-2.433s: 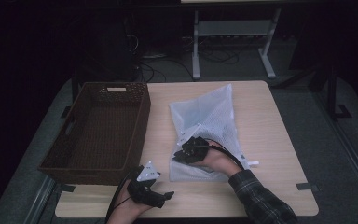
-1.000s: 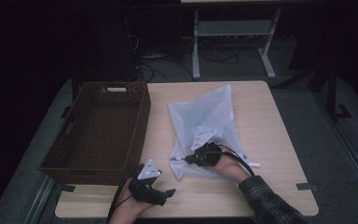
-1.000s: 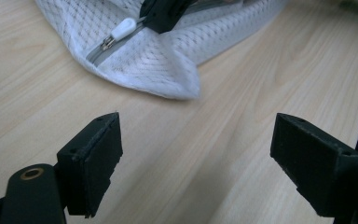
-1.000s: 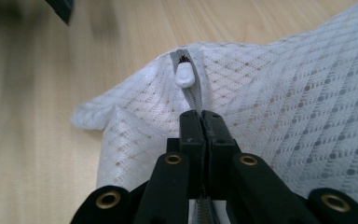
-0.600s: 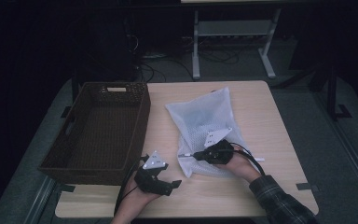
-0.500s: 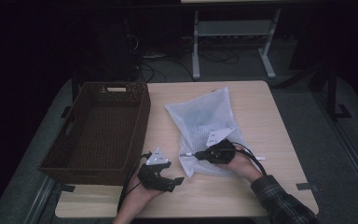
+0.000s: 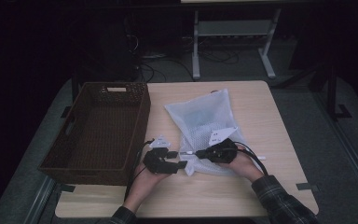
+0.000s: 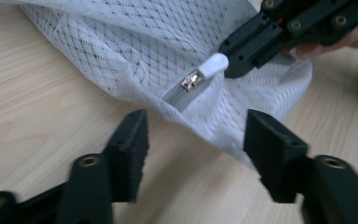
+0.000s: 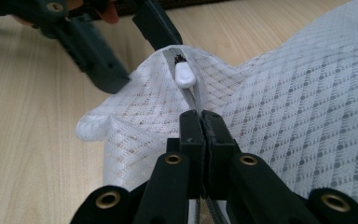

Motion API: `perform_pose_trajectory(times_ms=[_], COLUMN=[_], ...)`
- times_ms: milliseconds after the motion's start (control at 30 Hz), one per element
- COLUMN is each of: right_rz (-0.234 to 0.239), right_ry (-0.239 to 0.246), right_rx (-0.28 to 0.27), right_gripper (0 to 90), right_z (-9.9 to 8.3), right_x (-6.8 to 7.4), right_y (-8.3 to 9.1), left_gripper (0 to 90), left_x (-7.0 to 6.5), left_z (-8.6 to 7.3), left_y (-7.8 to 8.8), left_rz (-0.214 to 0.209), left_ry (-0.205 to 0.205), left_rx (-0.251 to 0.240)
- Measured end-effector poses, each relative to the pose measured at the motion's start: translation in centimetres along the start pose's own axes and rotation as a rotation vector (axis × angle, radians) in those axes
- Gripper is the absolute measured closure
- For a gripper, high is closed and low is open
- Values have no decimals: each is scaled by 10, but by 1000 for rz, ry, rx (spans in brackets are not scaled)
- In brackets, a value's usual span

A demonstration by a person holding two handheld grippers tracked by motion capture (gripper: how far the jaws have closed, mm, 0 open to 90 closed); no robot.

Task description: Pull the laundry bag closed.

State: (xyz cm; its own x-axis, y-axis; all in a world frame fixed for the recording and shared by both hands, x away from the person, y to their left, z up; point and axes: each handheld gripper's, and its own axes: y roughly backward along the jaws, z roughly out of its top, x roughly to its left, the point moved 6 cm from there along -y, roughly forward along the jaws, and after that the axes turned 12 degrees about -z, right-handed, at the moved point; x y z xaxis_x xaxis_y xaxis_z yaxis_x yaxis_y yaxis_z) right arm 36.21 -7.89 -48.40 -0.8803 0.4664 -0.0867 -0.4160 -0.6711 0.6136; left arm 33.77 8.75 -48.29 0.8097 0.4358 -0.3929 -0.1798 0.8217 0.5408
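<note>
1. Lying crumpled on the table (image 7: 270, 116) beside the basket (image 7: 98, 126): a white mesh laundry bag (image 7: 200, 116), grey zip, white pull tab (image 8: 213, 64).
2. Right gripper (image 9: 199, 122) pinches the zip tape tight.
3. Left gripper (image 8: 193, 133), jaws just closing in, not yet touching the bag's corner between them.

right hand-held gripper (image 9: 200, 122): jaws clamped on zipper (image 9: 193, 99) | pull (image 9: 185, 74): white, just ahead | bag (image 9: 284, 93): white mesh, on counter (image 9: 32, 121) | left hand-held gripper (image 9: 135, 44): jaws astride bag's corner, closing

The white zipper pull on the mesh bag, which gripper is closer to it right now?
Right. The right gripper is clamped on the zipper tape just behind the zipper pull; the left gripper sits half-open, short of it, jaws closing.
</note>
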Motion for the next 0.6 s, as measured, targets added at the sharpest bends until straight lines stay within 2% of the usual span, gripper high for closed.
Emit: perform_pose_trajectory(times_ms=[200,600], right_rz=[0,-1], right_ry=[7,8], right_rx=[-4,-3], right_gripper=[879,878], right_z=[0,0], right_x=[2,3], right_y=[0,-1], left_gripper=[586,837], left_x=[6,5], left_z=[1,0], left_y=[-4,-4], left_rz=[-25,-29], left_ry=[20,-42], left_rx=[-5,-13])
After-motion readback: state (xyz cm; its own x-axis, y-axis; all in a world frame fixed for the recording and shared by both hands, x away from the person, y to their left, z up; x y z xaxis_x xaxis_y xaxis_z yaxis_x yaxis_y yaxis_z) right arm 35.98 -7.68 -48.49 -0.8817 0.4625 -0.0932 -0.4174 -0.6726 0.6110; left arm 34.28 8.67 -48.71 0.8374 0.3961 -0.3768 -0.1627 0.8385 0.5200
